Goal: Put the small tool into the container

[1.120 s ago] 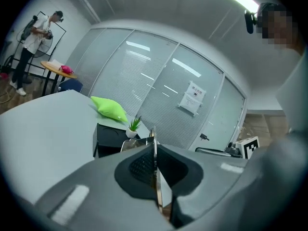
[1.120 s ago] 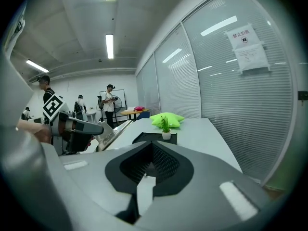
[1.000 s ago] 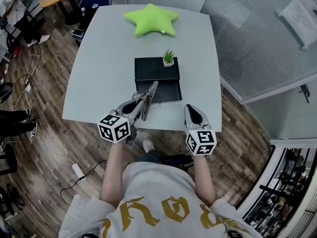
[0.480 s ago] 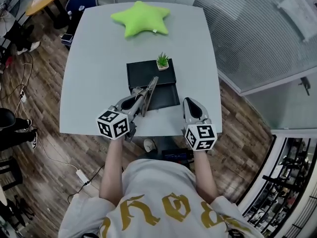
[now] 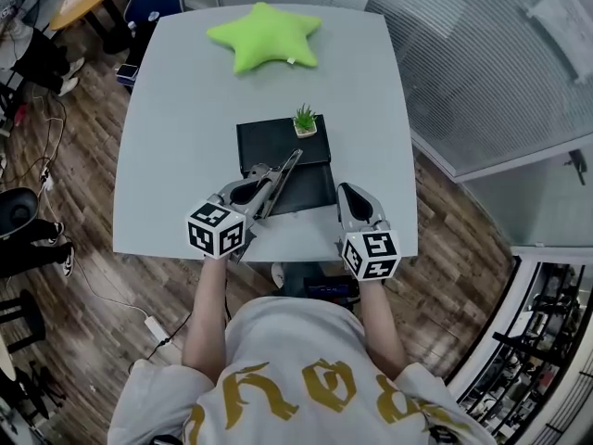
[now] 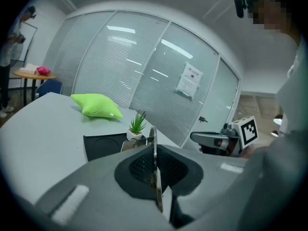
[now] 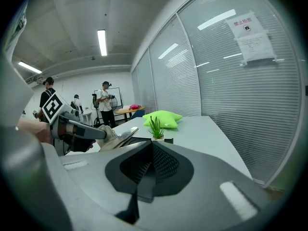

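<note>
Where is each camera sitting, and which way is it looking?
Head view: on the person's head, looking steeply down at the table; forearms, left gripper and right gripper show.
Left gripper view: on the left gripper, facing across the table along jaws shut on the metal tool; right gripper shows.
Right gripper view: on the right gripper, facing along its shut jaws; left gripper shows.
Shared: all three see the green star pillow and potted plant.
</note>
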A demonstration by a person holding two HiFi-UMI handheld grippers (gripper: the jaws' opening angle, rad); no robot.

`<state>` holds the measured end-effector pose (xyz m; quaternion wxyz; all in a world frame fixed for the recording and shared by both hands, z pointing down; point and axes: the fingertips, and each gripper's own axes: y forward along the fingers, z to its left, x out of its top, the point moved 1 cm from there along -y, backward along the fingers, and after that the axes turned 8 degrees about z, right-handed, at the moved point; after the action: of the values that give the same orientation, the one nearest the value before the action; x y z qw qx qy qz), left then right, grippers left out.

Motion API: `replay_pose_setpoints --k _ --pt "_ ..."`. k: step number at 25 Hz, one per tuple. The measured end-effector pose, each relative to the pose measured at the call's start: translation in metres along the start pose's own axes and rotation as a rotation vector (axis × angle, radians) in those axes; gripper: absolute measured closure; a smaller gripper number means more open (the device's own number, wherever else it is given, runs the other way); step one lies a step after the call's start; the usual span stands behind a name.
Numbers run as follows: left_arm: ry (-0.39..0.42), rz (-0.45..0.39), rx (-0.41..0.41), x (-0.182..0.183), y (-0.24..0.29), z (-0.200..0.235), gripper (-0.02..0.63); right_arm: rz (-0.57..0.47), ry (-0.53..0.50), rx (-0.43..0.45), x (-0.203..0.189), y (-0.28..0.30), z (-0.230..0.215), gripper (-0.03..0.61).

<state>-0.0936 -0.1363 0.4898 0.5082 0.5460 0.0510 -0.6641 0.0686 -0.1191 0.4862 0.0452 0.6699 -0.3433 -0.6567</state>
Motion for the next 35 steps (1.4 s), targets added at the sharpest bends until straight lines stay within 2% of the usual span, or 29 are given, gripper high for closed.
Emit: replay_pose_setpoints --k 9,14,20,26,35 --pt "0.025 0.098 -0.05 -0.02 0.028 0.003 0.607 0.071 -0.02 0.008 -0.026 0.008 -0.013 0.557" --pt "0.079 0.164 -0.068 -0.031 0.046 0.004 0.607 0.102 0.003 0.006 -0.041 0.015 -0.027 0.557" --pt "0.1 0.203 -0.105 -0.033 0.058 0.008 0.607 0.13 0.032 -0.002 -0.05 0.023 -0.042 0.557" --pt "0.234 0.279 -0.131 -0.042 0.067 0.003 0.608 0.155 0.043 0.003 -0.056 0.032 -0.045 0.557" --pt "0.262 0.355 -0.172 -0.054 0.081 0.005 0.608 0.146 0.049 0.034 -0.053 0.043 -0.054 0.557"
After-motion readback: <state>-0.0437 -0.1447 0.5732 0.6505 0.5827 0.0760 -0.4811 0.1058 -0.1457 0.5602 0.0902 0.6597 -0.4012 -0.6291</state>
